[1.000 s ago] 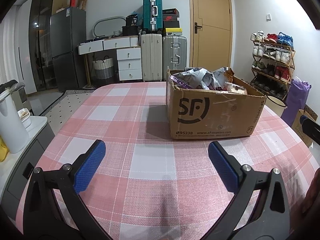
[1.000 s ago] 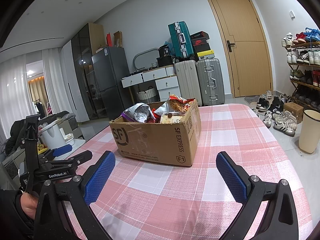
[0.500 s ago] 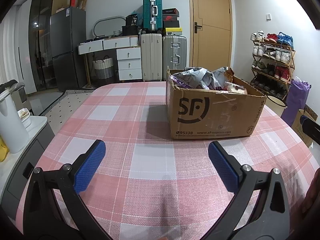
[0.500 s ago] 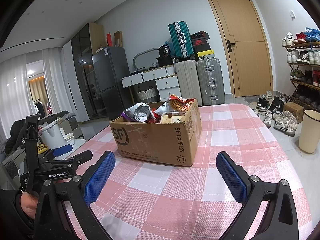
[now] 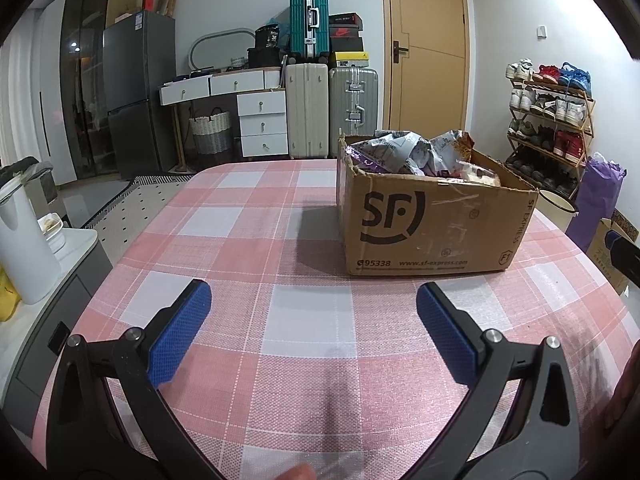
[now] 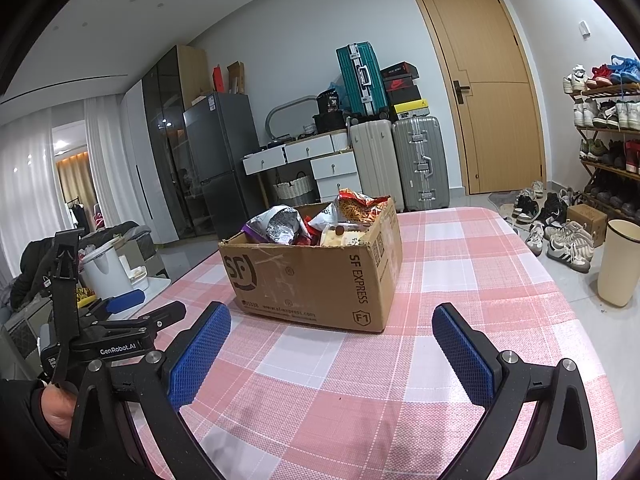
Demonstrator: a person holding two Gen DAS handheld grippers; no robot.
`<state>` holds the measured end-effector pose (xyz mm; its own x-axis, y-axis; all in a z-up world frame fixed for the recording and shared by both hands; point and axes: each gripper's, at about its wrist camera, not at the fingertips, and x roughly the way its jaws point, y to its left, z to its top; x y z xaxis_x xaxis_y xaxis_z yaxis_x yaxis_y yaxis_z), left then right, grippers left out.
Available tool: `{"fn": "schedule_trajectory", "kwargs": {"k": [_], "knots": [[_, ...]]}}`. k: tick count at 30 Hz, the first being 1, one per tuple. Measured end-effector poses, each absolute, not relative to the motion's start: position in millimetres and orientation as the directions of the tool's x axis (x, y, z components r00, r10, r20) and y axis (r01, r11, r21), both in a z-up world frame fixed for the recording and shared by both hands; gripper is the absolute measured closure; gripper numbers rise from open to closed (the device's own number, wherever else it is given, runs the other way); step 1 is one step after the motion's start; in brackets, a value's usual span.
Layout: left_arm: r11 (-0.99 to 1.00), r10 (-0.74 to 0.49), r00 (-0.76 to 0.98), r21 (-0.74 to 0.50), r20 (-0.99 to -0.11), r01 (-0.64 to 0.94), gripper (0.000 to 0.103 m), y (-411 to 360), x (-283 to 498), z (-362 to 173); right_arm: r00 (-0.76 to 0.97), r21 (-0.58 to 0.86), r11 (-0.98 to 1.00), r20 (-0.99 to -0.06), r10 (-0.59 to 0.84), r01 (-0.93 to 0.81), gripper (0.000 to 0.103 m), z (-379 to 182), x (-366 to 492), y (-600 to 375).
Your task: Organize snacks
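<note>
A brown SF cardboard box [image 5: 432, 224] stands on the pink checked tablecloth [image 5: 280, 240], right of centre in the left wrist view. It also shows in the right wrist view [image 6: 316, 280], at centre. Crumpled snack bags [image 5: 404, 152] fill it and stick out of the top [image 6: 288, 228]. My left gripper [image 5: 314, 320] is open and empty, low over the cloth, short of the box. My right gripper [image 6: 330, 344] is open and empty, also short of the box. The left gripper also shows at the left edge of the right wrist view [image 6: 120, 320].
A white bin [image 5: 20, 240] stands left of the table. Suitcases [image 5: 332, 108], a drawer unit [image 5: 260, 120] and a fridge [image 5: 136, 92] line the back wall by a door. A shoe rack [image 5: 548, 120] stands at the right, with a cream bucket [image 6: 620, 264] and shoes on the floor.
</note>
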<state>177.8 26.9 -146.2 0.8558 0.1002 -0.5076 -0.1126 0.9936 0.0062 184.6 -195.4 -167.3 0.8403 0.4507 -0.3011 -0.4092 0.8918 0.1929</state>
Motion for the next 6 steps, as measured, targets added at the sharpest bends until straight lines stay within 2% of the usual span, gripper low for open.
{"fn": "schedule_trajectory", "kwargs": {"k": [6], "knots": [[0.993,0.099,0.855,-0.008,-0.509,-0.12,0.001,27.7,177.7,-146.8,0.84,0.193,0.892,-0.302,0.451,-0.409,0.0,-167.3,184.2,-195.5]]}}
